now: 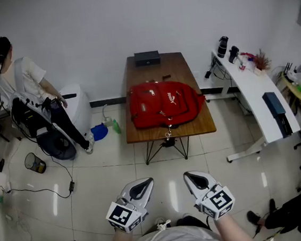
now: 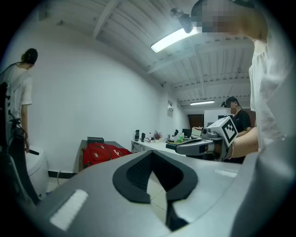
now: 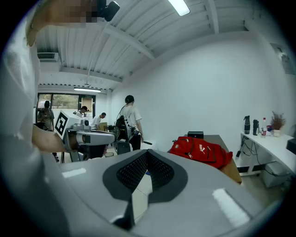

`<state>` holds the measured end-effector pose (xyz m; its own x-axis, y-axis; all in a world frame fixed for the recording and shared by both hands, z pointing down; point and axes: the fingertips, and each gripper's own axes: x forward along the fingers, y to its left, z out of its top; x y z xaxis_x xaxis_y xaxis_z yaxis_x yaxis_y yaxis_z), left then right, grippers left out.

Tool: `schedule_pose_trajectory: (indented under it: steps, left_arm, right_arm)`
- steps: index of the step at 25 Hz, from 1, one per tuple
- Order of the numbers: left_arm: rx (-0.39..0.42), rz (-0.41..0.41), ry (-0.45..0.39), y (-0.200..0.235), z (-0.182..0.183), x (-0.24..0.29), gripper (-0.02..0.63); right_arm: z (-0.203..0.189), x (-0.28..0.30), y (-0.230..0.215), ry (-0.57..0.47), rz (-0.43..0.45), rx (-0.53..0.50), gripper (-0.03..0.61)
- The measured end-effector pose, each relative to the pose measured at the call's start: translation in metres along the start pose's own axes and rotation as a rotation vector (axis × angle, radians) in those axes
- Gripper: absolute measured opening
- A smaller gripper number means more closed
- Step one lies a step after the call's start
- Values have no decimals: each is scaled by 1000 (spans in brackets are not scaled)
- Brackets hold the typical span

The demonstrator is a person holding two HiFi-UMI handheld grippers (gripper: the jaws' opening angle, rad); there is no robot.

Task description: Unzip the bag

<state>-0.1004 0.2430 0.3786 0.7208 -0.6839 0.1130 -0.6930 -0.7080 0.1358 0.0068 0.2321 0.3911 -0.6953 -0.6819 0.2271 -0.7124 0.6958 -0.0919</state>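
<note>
A red backpack point(image 1: 162, 104) lies flat on the brown table point(image 1: 161, 65) well ahead of me, with straps hanging over the near edge. It also shows in the left gripper view as a backpack point(image 2: 104, 152) far off, and in the right gripper view as a backpack point(image 3: 201, 151). My left gripper point(image 1: 145, 182) and right gripper point(image 1: 194, 177) are held low over the tiled floor, close to my body and far short of the table. Both have their jaws together with nothing between them: left gripper point(image 2: 151, 153), right gripper point(image 3: 147, 152).
A black box point(image 1: 147, 58) sits at the table's far end. A white desk point(image 1: 254, 87) with bottles stands to the right. A person point(image 1: 26, 82) stands by a chair at the left, near a bin point(image 1: 34, 163) and a floor cable point(image 1: 45, 190).
</note>
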Motion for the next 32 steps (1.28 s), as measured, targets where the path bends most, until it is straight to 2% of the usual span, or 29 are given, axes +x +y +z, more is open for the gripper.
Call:
schedule_pose_trajectory:
  steps: [5,10,15,19,24,28,32]
  left_arm:
    - [-13,9,14,32,-14,8,6]
    - [-19,18,24,64,-12,40,6]
    - [-9,63,22,105,0,97,6]
    - [5,93,9,140,22,156,6]
    - [66,110,28,166,31,223,6]
    - [28,112,70,186,19,260,6]
    - [-17,117,91,210,11,274,6]
  right_arm:
    - [-6,25,-17,4,-27,-5,5]
    - [7,55,-52,5,-27,14,5]
    - [16,95,-112,-10,3,15,5]
    - [41,129,-171,-23,46,-14,5]
    - [60,162,-237,-26,85,-39,5]
    - [54,189,-280,24,74,-11,5]
    - [48,209,-291,55,87,22,5]
